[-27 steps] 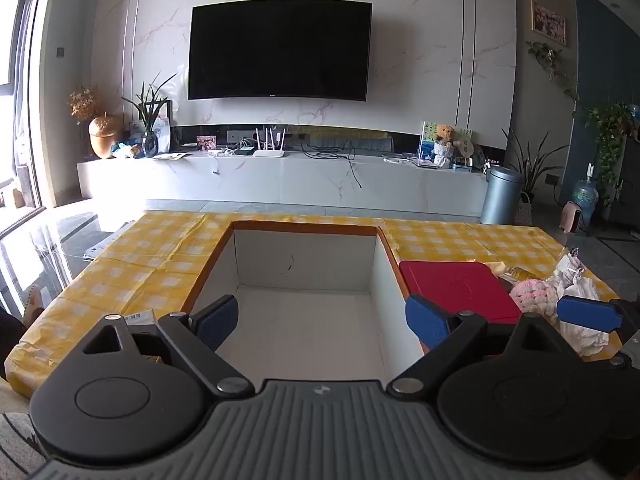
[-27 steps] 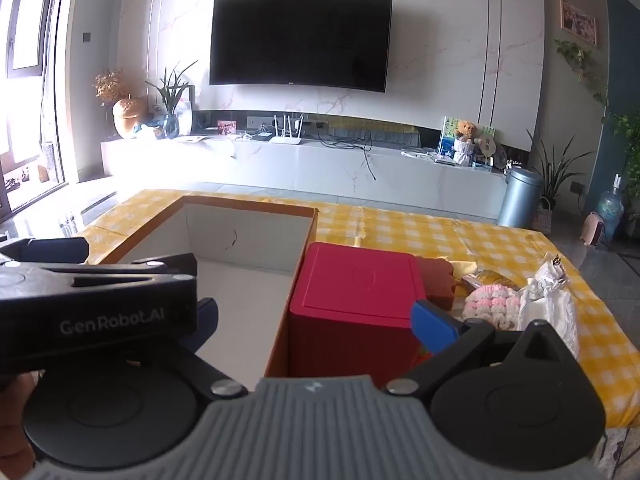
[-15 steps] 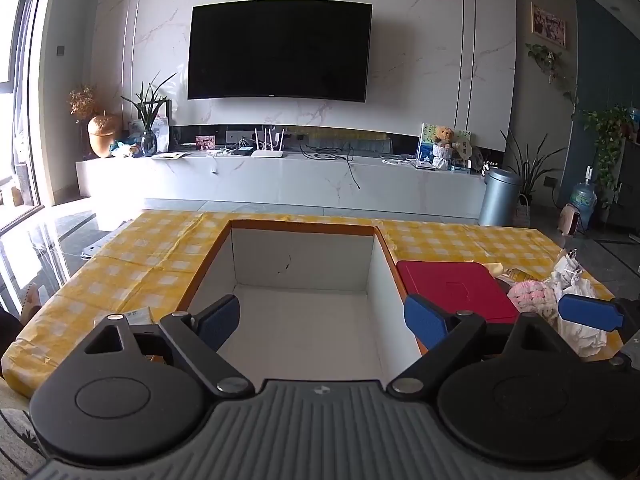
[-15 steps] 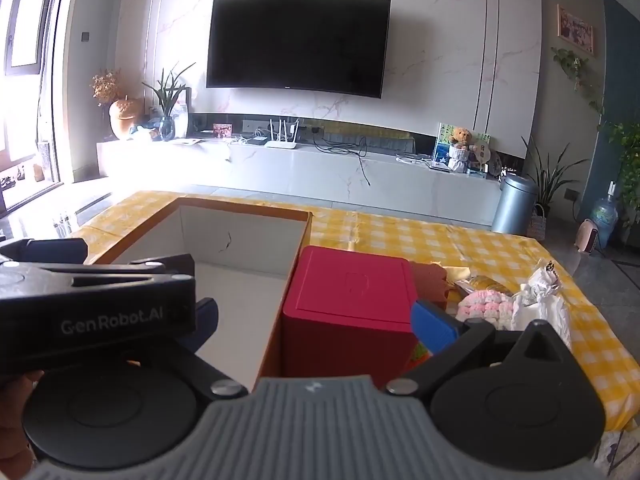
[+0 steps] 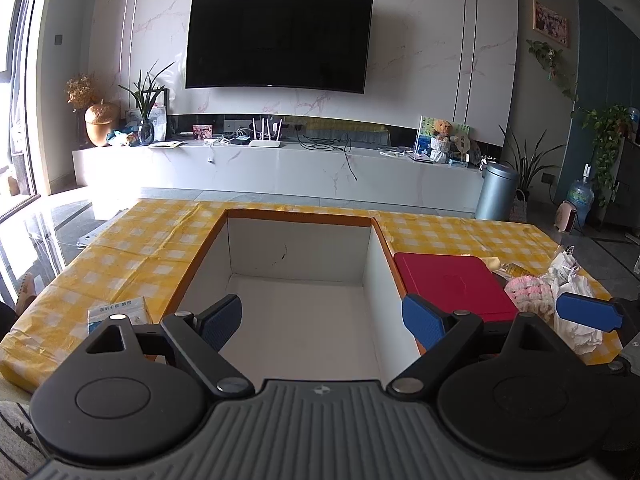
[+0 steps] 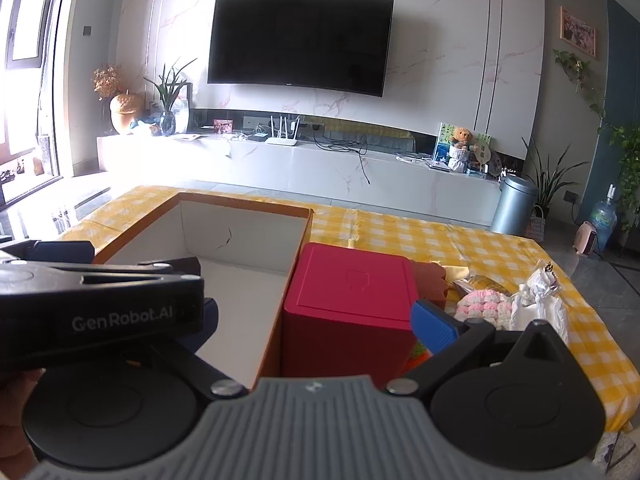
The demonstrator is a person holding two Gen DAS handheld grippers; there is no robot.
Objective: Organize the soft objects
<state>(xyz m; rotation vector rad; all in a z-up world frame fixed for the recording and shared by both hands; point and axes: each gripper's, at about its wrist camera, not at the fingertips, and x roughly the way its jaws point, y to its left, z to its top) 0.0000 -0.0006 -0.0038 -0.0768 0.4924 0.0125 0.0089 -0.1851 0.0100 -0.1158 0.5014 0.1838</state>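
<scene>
Two grippers, left (image 5: 322,318) and right (image 6: 312,318), hover with jaws apart and empty; reaching the pink-and-white knitted soft piece (image 6: 484,306) at three o'clock risks clipping the red lidded box (image 6: 352,304) beside the white open cardboard box (image 5: 300,276).

Each handheld gripper had a ribbed grey body with a small emblem at its centre, flanked by two round black discs. Black linkage arms with silver pivot screws carried fingers with textured blue pads (image 5: 424,320). Seen from the right wrist, the left gripper (image 6: 100,304) bore white "GenRobot.AI" lettering along its black side
</scene>
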